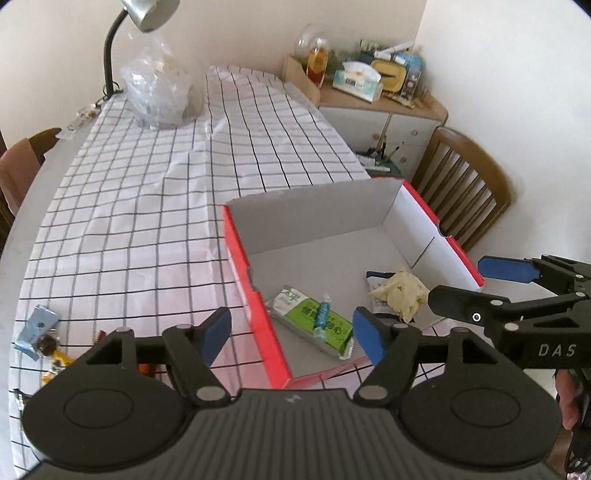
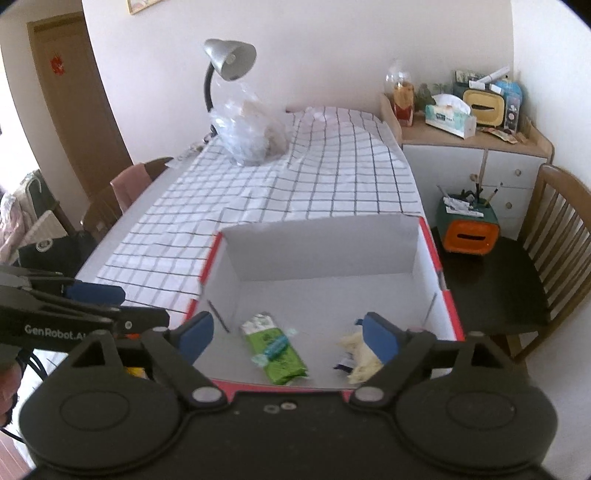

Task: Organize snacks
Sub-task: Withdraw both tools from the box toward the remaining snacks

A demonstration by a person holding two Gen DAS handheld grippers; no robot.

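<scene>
A red cardboard box point(image 1: 240, 243) point(image 2: 448, 306) with a white inside stands on the checked tablecloth. Inside lie a green snack pack point(image 1: 314, 325) point(image 2: 275, 350) with a small blue wrapped candy point(image 1: 322, 313) point(image 2: 275, 347) on it, and a pale yellow wrapped snack point(image 1: 400, 290) point(image 2: 360, 360) on a blue-white packet point(image 1: 377, 282). My left gripper point(image 1: 291, 332) is open and empty above the box's near left wall. My right gripper point(image 2: 288, 334) is open and empty above the box's near edge; it also shows in the left wrist view point(image 1: 465, 284). Several loose snacks point(image 1: 40, 339) lie on the cloth at left.
A clear plastic bag point(image 1: 159, 92) point(image 2: 251, 133) and a desk lamp point(image 1: 147, 14) point(image 2: 229, 62) stand at the table's far end. A wooden chair point(image 1: 465, 184) point(image 2: 554, 236) with an orange-green holder point(image 2: 469, 232) is to the right. A cluttered cabinet point(image 2: 472, 147) is behind.
</scene>
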